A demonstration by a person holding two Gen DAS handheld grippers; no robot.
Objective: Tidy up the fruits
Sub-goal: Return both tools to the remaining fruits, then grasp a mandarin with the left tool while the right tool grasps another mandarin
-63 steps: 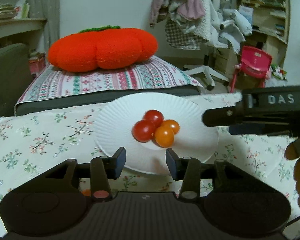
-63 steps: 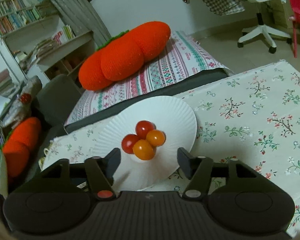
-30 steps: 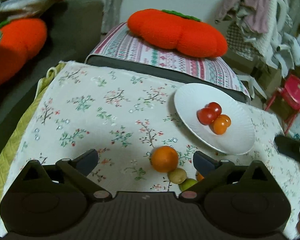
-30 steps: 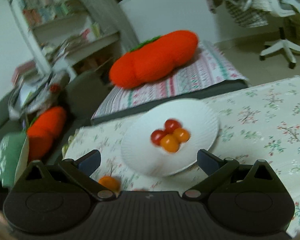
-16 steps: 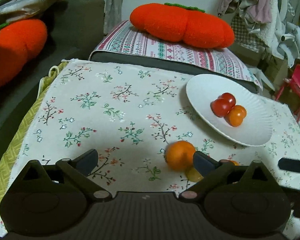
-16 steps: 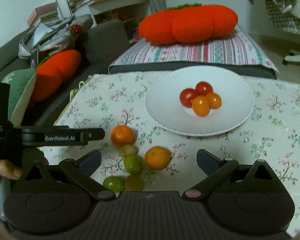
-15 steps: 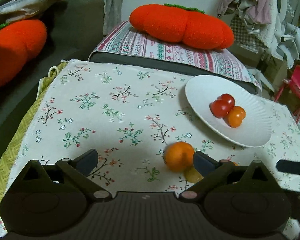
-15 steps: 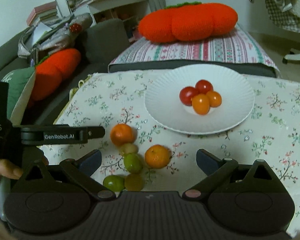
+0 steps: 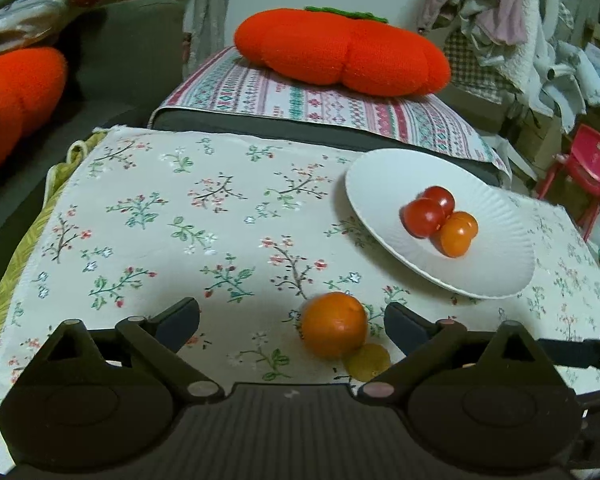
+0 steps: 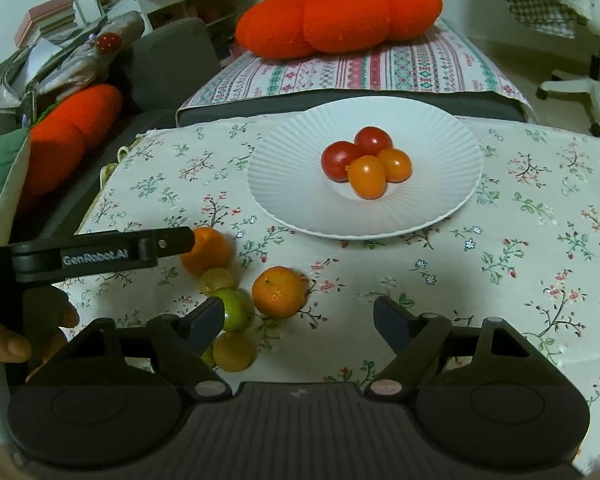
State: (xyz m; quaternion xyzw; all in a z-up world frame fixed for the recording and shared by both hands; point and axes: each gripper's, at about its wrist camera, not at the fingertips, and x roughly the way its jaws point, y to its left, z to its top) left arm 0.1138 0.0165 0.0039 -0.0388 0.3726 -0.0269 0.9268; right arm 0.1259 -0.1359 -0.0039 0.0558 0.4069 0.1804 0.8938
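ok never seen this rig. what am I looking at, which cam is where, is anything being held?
There is no robot arm. A person holds a two-finger gripper in each hand, and each gripper carries a fisheye camera looking forward along its fingers. The black shapes at the bottom of each picture are that gripper's own body.

The left wrist view shows the left gripper, jaws wide apart around nothing, with an orange on the cloth just ahead. The right wrist view shows the right gripper, also open and empty; the left gripper reaches in from the side.

On the floral tablecloth sits a white plate with four cherry tomatoes, two red and two orange. Nearer lie two oranges and several small green and yellowish fruits.
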